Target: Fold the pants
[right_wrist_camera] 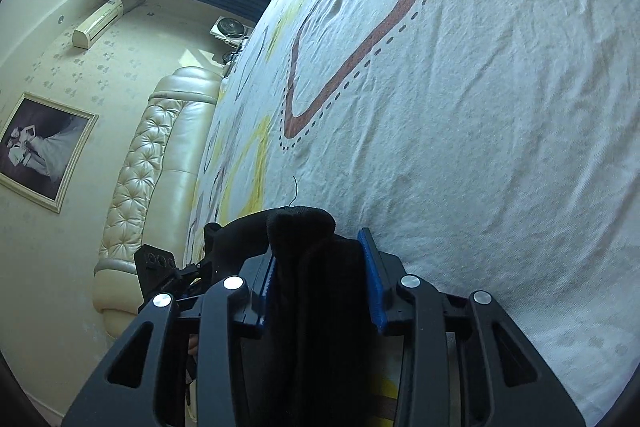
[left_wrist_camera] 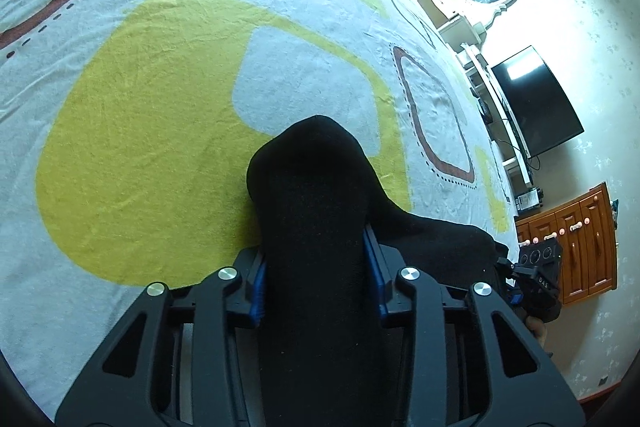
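The black pants (left_wrist_camera: 312,187) are bunched between the blue pads of my left gripper (left_wrist_camera: 316,267), which is shut on them above the bed sheet. The cloth runs off to the right toward my other gripper (left_wrist_camera: 538,275). In the right wrist view my right gripper (right_wrist_camera: 320,275) is shut on a thick fold of the same black pants (right_wrist_camera: 316,267), with a loose thread sticking up. The left gripper (right_wrist_camera: 168,279) shows at the lower left there, joined by the stretched cloth. The rest of the pants hangs below and is hidden.
A bed with a white sheet (left_wrist_camera: 160,67) patterned in yellow and brown fills both views. A cream tufted headboard (right_wrist_camera: 140,167) is on one side. A TV (left_wrist_camera: 536,99), white shelves and a wooden cabinet (left_wrist_camera: 576,243) stand beyond the bed's edge.
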Action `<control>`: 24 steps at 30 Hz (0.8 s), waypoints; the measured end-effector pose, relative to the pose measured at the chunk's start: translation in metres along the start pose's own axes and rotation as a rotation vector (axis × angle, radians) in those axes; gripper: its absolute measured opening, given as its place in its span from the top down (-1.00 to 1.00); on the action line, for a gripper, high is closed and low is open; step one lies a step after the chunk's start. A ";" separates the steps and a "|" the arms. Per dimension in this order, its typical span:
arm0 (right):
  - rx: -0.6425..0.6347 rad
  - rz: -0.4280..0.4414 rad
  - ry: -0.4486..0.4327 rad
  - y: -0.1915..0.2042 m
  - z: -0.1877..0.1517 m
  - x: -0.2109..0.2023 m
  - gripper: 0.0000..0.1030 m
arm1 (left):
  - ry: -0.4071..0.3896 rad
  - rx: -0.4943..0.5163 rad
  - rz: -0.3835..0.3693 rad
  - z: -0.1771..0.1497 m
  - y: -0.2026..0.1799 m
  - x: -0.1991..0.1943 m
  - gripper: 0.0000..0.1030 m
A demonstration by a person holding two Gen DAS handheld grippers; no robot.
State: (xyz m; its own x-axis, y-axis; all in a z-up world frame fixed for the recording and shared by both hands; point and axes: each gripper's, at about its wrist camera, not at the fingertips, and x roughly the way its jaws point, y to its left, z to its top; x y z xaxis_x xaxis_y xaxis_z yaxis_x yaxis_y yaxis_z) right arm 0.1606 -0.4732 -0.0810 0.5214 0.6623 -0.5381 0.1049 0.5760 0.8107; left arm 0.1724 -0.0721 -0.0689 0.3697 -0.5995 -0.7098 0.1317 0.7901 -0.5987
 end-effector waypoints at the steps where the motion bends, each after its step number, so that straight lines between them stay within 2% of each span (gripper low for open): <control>1: -0.006 -0.005 -0.003 0.000 -0.001 -0.002 0.28 | -0.003 0.011 0.017 0.000 -0.003 -0.001 0.34; 7: -0.018 -0.021 -0.018 0.007 -0.002 -0.002 0.28 | -0.025 0.100 0.116 0.002 -0.020 -0.004 0.46; 24: -0.022 -0.021 -0.003 0.030 -0.001 0.029 0.28 | -0.053 0.073 0.130 0.013 0.005 -0.026 0.51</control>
State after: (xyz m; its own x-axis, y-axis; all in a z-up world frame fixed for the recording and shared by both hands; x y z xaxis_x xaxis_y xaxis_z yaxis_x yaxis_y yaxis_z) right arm 0.1780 -0.4366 -0.0728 0.5221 0.6486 -0.5538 0.0968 0.6000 0.7941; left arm 0.1751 -0.0510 -0.0485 0.4357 -0.4853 -0.7581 0.1451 0.8691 -0.4729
